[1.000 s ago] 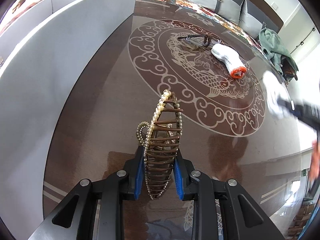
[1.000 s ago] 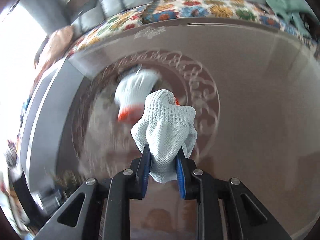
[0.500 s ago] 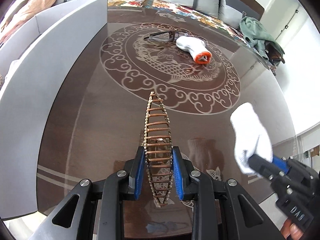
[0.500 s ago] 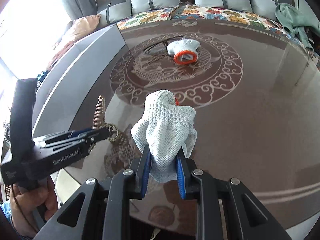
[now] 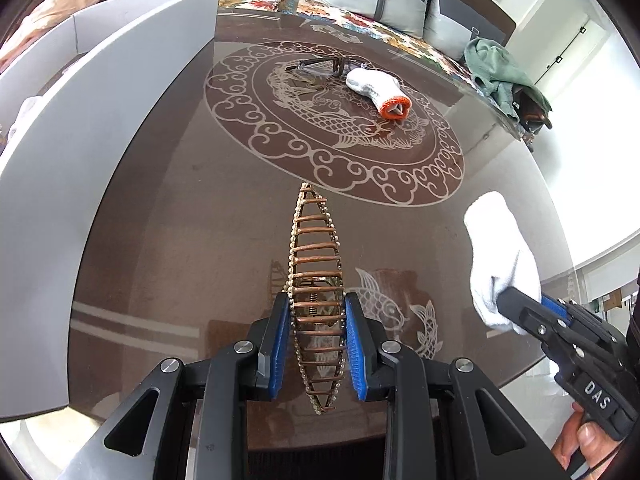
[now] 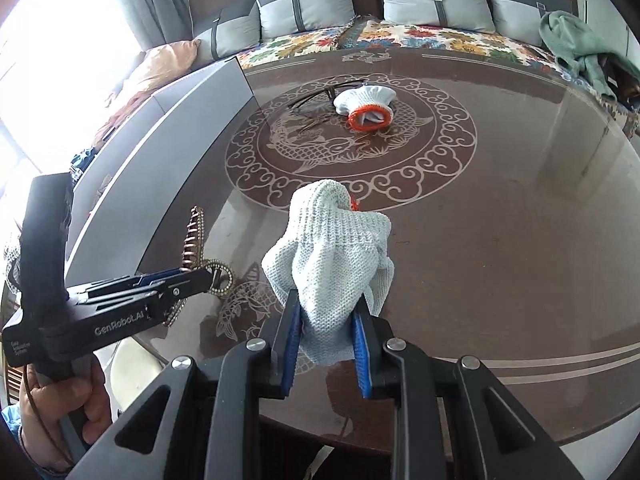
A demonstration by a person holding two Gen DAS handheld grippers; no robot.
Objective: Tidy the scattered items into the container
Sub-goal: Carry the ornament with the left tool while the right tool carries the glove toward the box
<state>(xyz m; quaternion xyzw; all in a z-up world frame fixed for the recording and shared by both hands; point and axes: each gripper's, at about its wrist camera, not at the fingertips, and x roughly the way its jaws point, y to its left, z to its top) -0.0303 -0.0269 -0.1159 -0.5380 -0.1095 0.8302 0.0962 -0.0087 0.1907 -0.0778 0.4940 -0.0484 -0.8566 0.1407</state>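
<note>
- The big round brown table (image 5: pixel 168 240) has a pale dragon picture in the middle, and it fills most of what I see.
- A long grey box (image 5: pixel 100 128) runs along the table's left side. I think it is the container, but I cannot see inside it.
- A sofa (image 6: pixel 400 8) with grey pillows sits past the far edge.
- My right gripper (image 6: pixel 326 338) is squeezed shut on a white knitted glove (image 6: pixel 332 256), held up above the near part of the table.
- My left gripper (image 5: pixel 316 344) is pinched tight on a brown hair clip (image 5: pixel 316 280) with little beads along its sides, also up off the table.
- Another white glove with an orange cuff (image 5: pixel 378 88) lies on the dragon picture.
- Dark glasses (image 5: pixel 320 66) lie just beside that glove, on its far side.
</note>
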